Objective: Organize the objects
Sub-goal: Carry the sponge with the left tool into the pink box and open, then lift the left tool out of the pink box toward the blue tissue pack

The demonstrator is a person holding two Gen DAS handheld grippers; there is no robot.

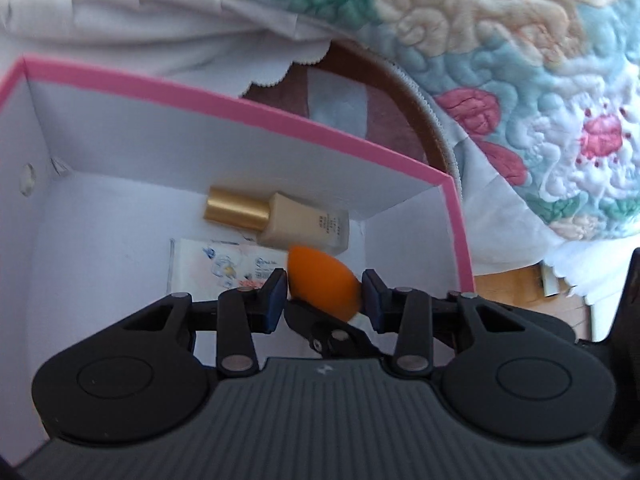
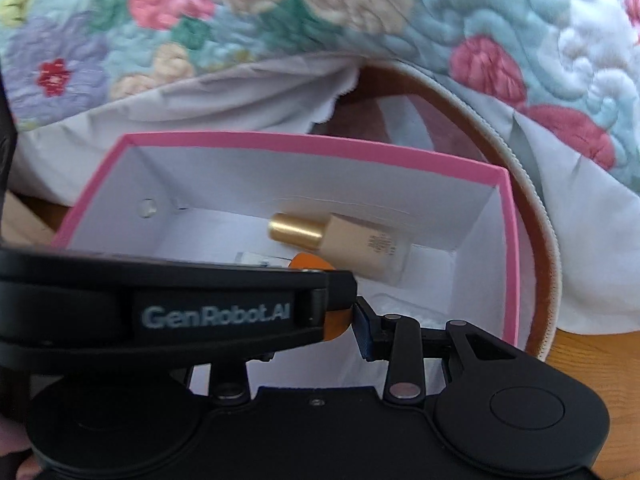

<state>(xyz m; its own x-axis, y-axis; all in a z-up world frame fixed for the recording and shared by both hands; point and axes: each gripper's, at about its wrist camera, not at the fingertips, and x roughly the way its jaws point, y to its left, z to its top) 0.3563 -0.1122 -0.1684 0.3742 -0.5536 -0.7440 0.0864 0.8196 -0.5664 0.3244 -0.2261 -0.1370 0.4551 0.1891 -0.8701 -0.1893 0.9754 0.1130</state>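
Note:
A pink-rimmed white box [image 1: 224, 100] stands open in front of me; it also shows in the right wrist view [image 2: 320, 146]. Inside lie a beige foundation bottle with a gold cap [image 1: 280, 218], also in the right wrist view [image 2: 344, 240], and a white printed packet [image 1: 216, 268]. My left gripper [image 1: 325, 294] is over the box with an orange makeup sponge [image 1: 320, 280] between its blue pads; the jaws stand slightly apart from the sponge. The left gripper's body [image 2: 168, 312] hides most of my right gripper; one blue pad [image 2: 365, 330] shows beside the sponge [image 2: 334, 322].
A floral quilted bag [image 1: 500, 60] with a brown lining and zipper rim lies open behind the box, with white cloth [image 1: 140, 28] around it. The wooden tabletop [image 2: 592, 364] shows at the right.

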